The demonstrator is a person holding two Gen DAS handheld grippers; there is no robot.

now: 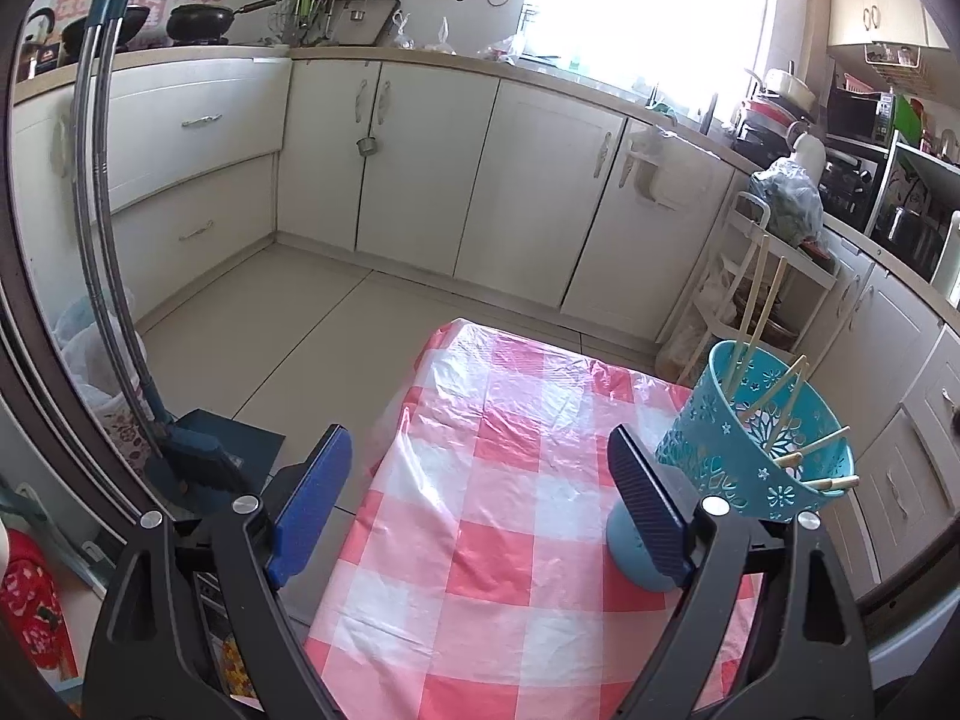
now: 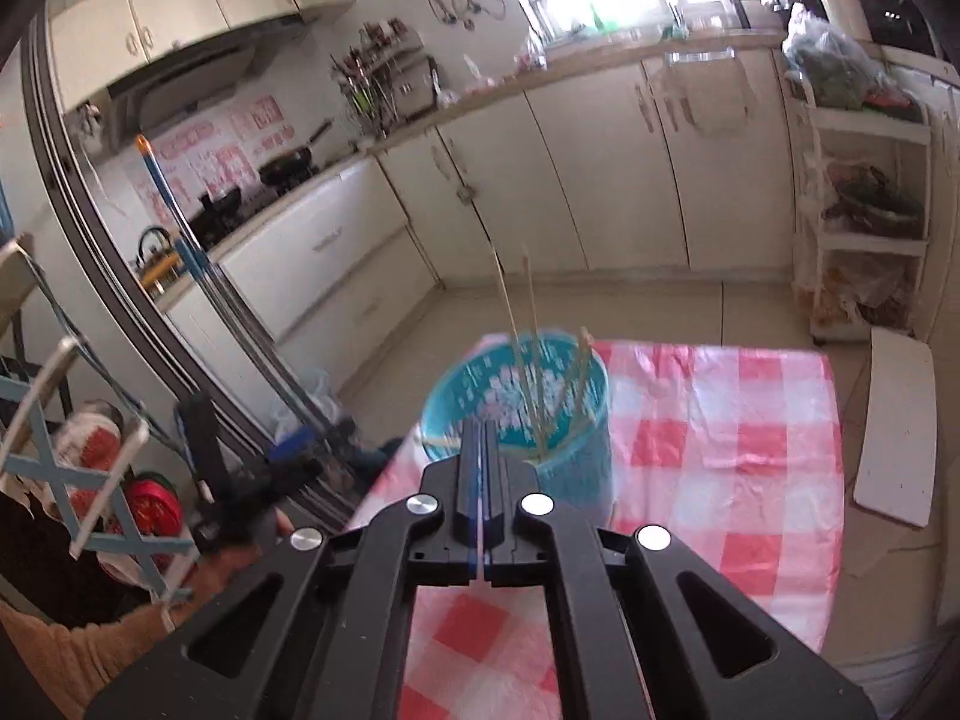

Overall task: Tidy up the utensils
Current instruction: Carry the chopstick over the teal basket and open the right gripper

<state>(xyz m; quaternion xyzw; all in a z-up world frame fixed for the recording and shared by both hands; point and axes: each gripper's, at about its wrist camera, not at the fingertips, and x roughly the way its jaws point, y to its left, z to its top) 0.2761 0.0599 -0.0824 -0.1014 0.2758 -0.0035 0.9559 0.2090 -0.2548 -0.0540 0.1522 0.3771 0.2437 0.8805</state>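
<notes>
Fingers of the left gripper [image 1: 480, 495] stood wide apart over the checked tablecloth [image 1: 480, 570], nothing between them. Right gripper [image 2: 480, 438] was closed and empty. At the left gripper's two o'clock the blue basket [image 1: 750, 468] held the chopsticks [image 1: 774, 414], well inside the table edge.

Blown-out window [image 1: 648, 6] glare, fisheye-warped edges, right view motion-blurred
</notes>
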